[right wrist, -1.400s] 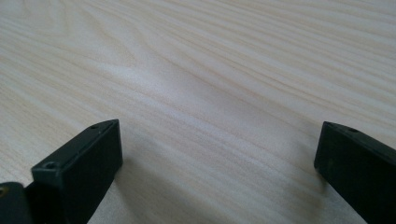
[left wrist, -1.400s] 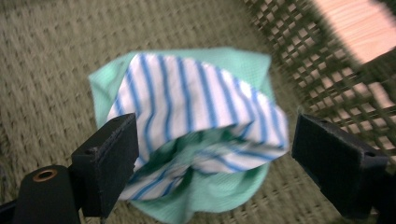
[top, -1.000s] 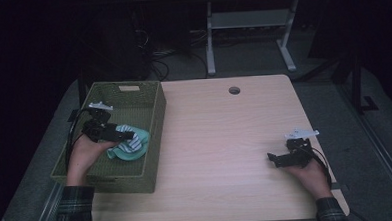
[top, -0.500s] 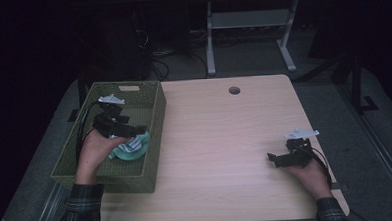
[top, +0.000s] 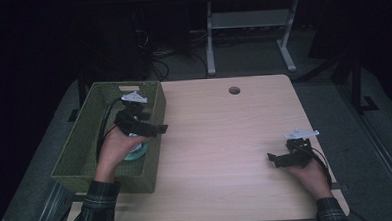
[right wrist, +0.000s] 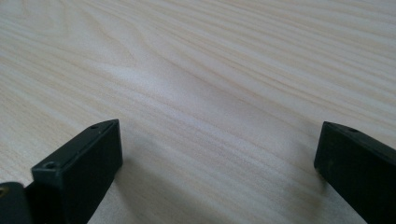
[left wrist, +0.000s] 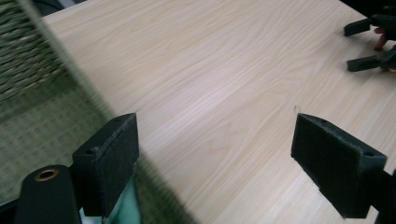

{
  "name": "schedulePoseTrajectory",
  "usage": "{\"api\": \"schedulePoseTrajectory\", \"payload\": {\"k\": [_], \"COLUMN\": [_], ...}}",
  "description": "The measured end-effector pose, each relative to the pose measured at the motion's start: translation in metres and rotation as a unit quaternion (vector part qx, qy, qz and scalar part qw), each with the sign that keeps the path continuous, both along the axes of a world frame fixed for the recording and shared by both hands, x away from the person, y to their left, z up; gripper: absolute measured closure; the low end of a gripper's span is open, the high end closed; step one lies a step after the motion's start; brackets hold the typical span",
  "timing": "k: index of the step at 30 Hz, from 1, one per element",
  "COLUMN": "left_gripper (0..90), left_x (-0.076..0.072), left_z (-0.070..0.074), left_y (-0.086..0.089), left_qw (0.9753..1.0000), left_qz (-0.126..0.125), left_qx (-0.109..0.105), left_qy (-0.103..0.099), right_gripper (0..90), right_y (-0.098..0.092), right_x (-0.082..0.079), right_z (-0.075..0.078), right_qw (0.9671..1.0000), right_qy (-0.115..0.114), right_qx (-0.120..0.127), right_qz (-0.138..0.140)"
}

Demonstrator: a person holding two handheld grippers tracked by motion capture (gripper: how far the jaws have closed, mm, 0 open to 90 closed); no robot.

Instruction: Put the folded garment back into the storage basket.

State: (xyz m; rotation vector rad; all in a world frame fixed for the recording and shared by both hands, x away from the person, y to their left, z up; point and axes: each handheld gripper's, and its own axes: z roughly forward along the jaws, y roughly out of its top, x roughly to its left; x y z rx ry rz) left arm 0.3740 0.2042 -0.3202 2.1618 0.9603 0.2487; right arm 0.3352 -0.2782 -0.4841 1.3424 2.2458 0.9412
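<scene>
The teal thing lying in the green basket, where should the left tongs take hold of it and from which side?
Probably its exposed rim near the green basket's right wall, coming straight down: it lies low between the walls, so a sideways approach is blocked. The left tongs are open.

light wooden table [top: 225, 139] with a green woven basket [top: 80, 150] at its left edge
</scene>
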Motion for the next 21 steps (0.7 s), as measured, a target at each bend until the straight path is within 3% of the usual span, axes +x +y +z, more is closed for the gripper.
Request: {"api": "schedulePoseTrajectory", "payload": {"k": [14,21], "left_gripper": [14.6,14.6], "left_x": [-0.001,-0.004], "left_z": [-0.012,-0.023], "left_y": [-0.061,-0.082], "left_qw": [0.9986,0.9977], "left_qz": [-0.052,-0.067], "left_qx": [0.001,0.001], "left_qy": [-0.004,-0.009], "right_gripper": [0.5,0.4], "right_y": [0.0,0.0], "right_x": [0.0,0.0], "right_z": [0.0,0.0], "right_qw": [1.0,1.0], "right_qy": [0.0,0.0], "right_qx": [0.0,0.0], "right_qz": [0.0,0.0]}}
